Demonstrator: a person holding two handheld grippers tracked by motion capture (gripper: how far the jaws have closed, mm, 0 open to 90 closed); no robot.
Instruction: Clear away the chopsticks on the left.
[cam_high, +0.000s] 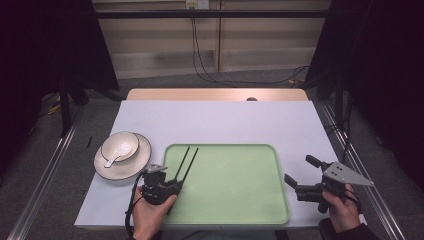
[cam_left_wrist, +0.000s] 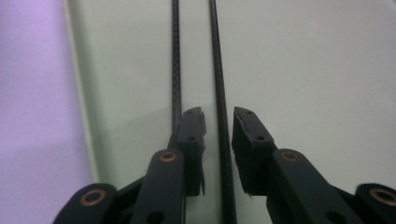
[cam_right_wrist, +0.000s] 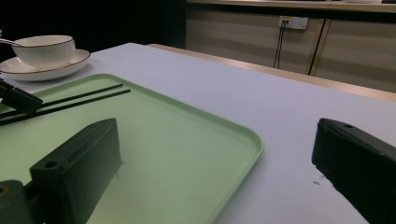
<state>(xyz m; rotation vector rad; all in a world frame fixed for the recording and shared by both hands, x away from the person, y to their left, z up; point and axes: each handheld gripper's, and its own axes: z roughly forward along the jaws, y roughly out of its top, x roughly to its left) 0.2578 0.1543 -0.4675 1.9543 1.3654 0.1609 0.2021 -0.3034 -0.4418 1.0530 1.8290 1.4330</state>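
Left gripper (cam_high: 176, 186) low over the near-left part of the flat pale-green plastic tray (cam_high: 250, 210); jaws parted, one thin black chopstick (cam_left_wrist: 223, 140) running between the fingers, untouched by either pad; the second thin black chopstick (cam_left_wrist: 176, 70) just outside the left finger (cam_left_wrist: 192, 135); both sticks flat on the tray, pointing away beyond the fingertips. Right gripper (cam_high: 298, 176) wide open, holding nothing, hovering off the tray's right edge. White gold-rimmed ceramic bowl (cam_high: 120, 146) with white spoon (cam_high: 114, 159) on a matching plate (cam_high: 142, 162), left of the left gripper, apart from it. Judgement: chopsticks placed or awaiting pickup, cannot tell; nothing gripped; tableware untouched.
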